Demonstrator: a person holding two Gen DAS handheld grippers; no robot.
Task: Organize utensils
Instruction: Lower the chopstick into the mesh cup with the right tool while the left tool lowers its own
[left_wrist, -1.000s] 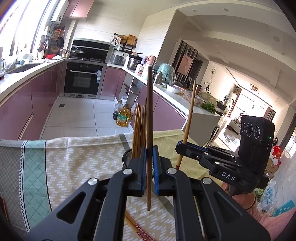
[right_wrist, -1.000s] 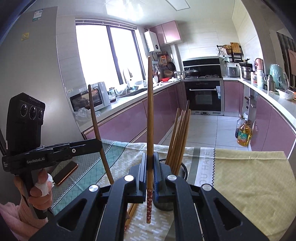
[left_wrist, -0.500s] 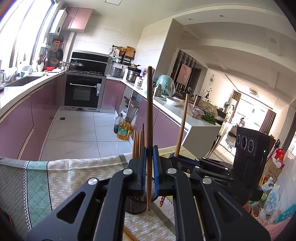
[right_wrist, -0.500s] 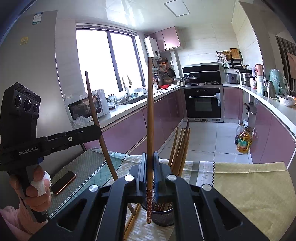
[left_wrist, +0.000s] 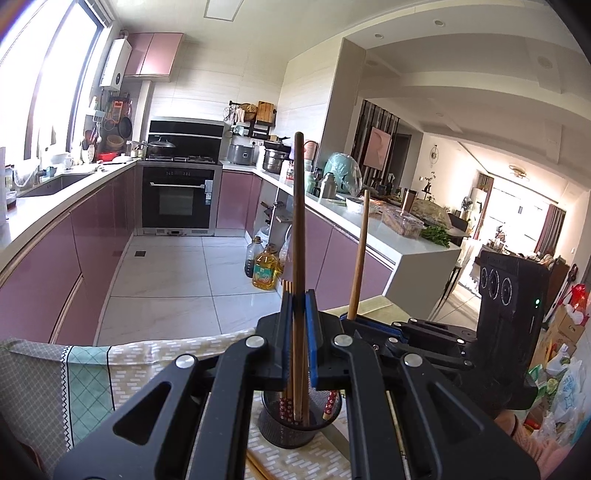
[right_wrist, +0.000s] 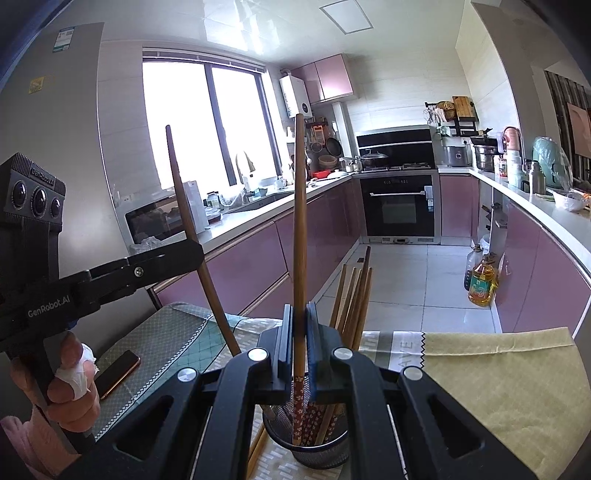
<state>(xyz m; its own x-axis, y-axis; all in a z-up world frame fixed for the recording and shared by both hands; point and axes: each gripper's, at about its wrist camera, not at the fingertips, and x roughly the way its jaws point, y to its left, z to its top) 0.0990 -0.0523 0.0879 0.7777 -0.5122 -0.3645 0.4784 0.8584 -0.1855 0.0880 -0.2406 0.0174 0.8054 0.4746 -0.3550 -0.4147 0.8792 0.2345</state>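
Left wrist view: the left gripper (left_wrist: 298, 325) is pressed together on a single chopstick (left_wrist: 298, 229), a slim brown wooden stick with a rounded top. It stands upright, its long axis running straight up from between the blue pads, its lower end reaching down into the mesh cup (left_wrist: 291, 424) that sits on the patterned tablecloth (left_wrist: 85, 376) just below. The cup is a dark wire holder with several more chopsticks in it, some with red flowered ends. To the right, the right gripper (left_wrist: 351, 321) pinches a second chopstick (left_wrist: 359, 254), paler brown, which leans slightly right toward its top.

Right wrist view: the right gripper (right_wrist: 298, 328) is closed on its chopstick (right_wrist: 298, 229), brown along the shaft and red with a small flower print at the bottom. It points straight up, its patterned end hanging inside the mesh cup (right_wrist: 310, 443). A bundle of other chopsticks (right_wrist: 354, 295) fans up and to the right out of the cup. On the left, the left gripper (right_wrist: 197, 254) clamps its chopstick (right_wrist: 192, 229), which tilts with its top to the left. A hand (right_wrist: 70, 387) holds that gripper's handle. A phone (right_wrist: 118, 373) lies on the cloth.
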